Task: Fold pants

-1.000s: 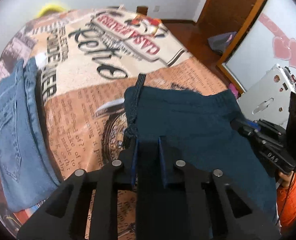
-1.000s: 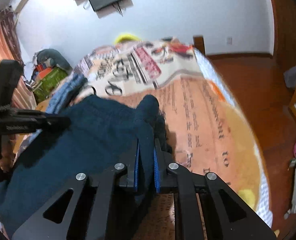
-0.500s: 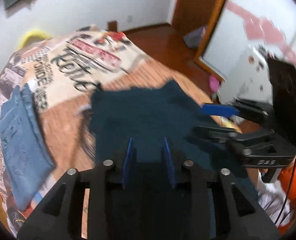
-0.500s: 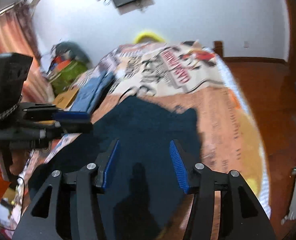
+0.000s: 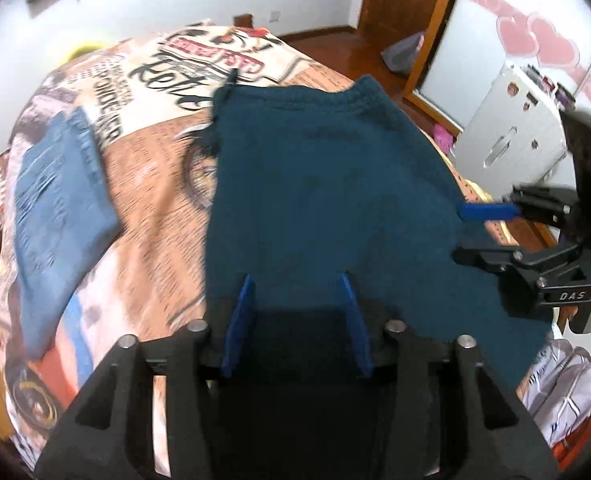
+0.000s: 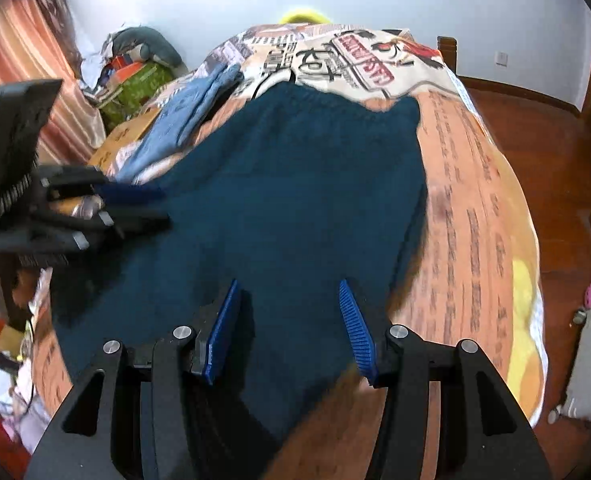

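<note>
Now both grippers hang open above the dark teal pants (image 5: 327, 184) on the bed (image 5: 155, 208).

Left gripper (image 5: 297, 312) has just been spreading its fingers, nothing between them; right gripper (image 6: 291, 320) fingers stand apart, clear of cloth. Pants fill mid-frame, waistband toward the top; folded jeans (image 5: 59, 216) lie at left.

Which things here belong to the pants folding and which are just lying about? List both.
Job in hand:
- dark teal pants, spread flat on the bed
- left gripper, open, jaws just opened
- right gripper, open, nothing between its pads

Lying about:
- folded jeans
- printed bedspread
- white case
</note>
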Tool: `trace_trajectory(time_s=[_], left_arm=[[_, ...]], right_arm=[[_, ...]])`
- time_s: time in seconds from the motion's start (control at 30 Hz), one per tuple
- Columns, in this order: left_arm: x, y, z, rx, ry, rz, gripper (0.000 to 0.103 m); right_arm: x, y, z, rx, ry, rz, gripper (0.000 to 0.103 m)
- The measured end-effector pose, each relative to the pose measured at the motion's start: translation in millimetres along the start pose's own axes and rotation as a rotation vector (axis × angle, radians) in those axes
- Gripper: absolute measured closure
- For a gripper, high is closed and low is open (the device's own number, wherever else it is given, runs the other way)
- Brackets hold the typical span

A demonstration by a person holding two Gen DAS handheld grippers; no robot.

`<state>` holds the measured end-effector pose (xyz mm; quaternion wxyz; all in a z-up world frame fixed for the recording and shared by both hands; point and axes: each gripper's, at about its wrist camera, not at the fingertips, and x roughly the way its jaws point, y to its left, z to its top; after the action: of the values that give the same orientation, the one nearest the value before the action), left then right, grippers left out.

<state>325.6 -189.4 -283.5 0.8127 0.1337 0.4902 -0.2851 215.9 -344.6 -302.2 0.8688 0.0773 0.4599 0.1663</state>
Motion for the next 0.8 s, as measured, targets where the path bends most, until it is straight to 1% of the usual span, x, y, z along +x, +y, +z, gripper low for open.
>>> trace_trajectory(time_s=[0.07, 0.13, 0.2, 0.27, 0.33, 0.43, 0.5, 0.53, 0.6, 0.67, 0.7, 0.8], left_arm=[[-11.6, 4.9, -13.0, -0.022, -0.020, 0.018, 0.046], [-13.5, 9.5, -25.6, -0.036, -0.020, 0.037, 0.043], [-8.8, 13.5, -37.4, -0.064, -0.019, 0.031, 0.042], [-9.3, 18.9, -41.0, -0.104, -0.020, 0.020, 0.040], [-15.3, 22.0, -37.7, -0.114, -0.019, 0.017, 0.040], [-26.3, 19.3, -27.6, -0.058, -0.038, 0.065, 0.040], [-32.4, 20.2, -19.6, -0.039, -0.050, 0.085, 0.040], [-34.2, 21.8, -16.2, -0.038, -0.054, 0.085, 0.039], [-32.2, 28.6, -3.0, -0.054, -0.052, 0.062, 0.035], [-23.4, 35.0, 9.6, -0.069, -0.036, 0.026, 0.024], [-15.9, 37.6, 15.3, -0.070, -0.015, 0.018, 0.021], [9.0, 40.8, 24.6, -0.059, 0.061, 0.006, 0.020]], right_arm=[[-3.8, 2.8, -14.1, 0.013, 0.000, -0.011, 0.055], [-5.0, -1.1, -23.9, 0.051, -0.010, -0.012, 0.053], [-2.3, -12.9, -32.8, 0.146, -0.012, 0.041, 0.051], [0.5, -22.0, -34.6, 0.223, -0.009, 0.081, 0.049], [-0.5, -22.4, -32.6, 0.240, -0.010, 0.081, 0.049], [-10.0, -15.8, -23.8, 0.194, -0.022, 0.047, 0.049], [-17.9, -16.2, -18.0, 0.190, -0.042, 0.039, 0.049], [-21.7, -17.5, -17.0, 0.196, -0.055, 0.035, 0.048], [-28.9, -22.7, -14.9, 0.221, -0.086, 0.027, 0.043], [-31.8, -26.5, -12.2, 0.253, -0.115, 0.023, 0.039], [-31.2, -27.9, -11.3, 0.262, -0.122, 0.024, 0.038], [-23.7, -31.0, -11.2, 0.286, -0.126, 0.038, 0.038]])
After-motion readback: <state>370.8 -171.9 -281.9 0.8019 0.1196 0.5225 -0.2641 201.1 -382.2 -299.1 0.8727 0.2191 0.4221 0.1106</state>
